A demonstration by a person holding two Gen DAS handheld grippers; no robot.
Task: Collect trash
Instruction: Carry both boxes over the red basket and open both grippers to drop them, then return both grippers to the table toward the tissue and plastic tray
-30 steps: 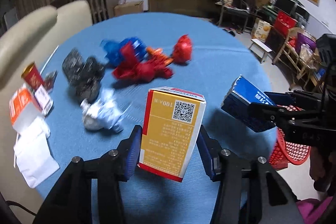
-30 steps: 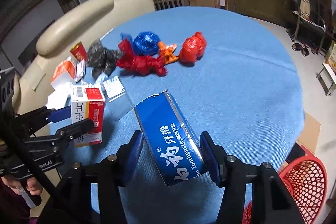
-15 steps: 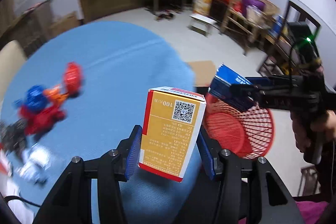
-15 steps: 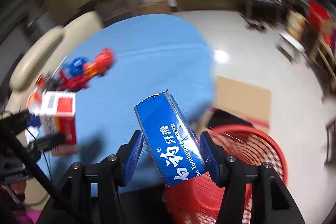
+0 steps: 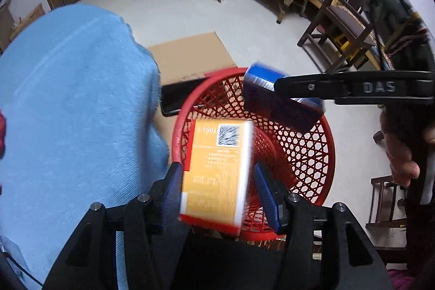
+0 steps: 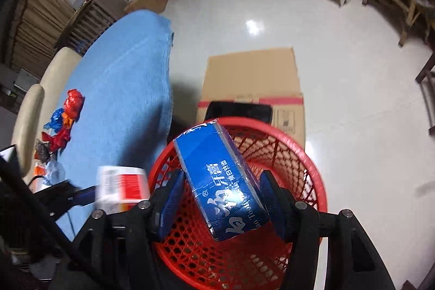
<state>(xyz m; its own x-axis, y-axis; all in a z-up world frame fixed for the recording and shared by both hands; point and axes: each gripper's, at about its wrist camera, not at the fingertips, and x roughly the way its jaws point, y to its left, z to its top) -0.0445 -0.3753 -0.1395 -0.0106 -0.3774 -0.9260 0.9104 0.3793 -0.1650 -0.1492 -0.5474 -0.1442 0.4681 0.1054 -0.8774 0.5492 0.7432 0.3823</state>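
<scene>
Pale tiled floor [image 5: 244,18], flat cardboard [image 6: 250,72] on it; blue-clothed table [image 5: 68,99] to the left of both sets of jaws.

Basket [image 5: 330,154]: red, mesh, on the floor at the table's edge, directly beyond and below both sets of jaws.

Left gripper [image 5: 217,170]: pointing steeply down over the basket. Yellow box [image 5: 214,181] sits between the jaws, upright, QR code at its far end. Box is blurred while the pads are sharp; a narrow gap shows at the right-hand pad. Jaws parted, not clamping.

Right gripper [image 6: 221,175]: also over the basket, its jaws have just been opening. Blue box [image 6: 220,175] lies between them, tilted, far end leaning left. Pads stand just beside it and no longer pinch.

Crumpled wrappers [image 6: 65,124]: on the table, far left of the right jaws, well apart from the basket.
</scene>
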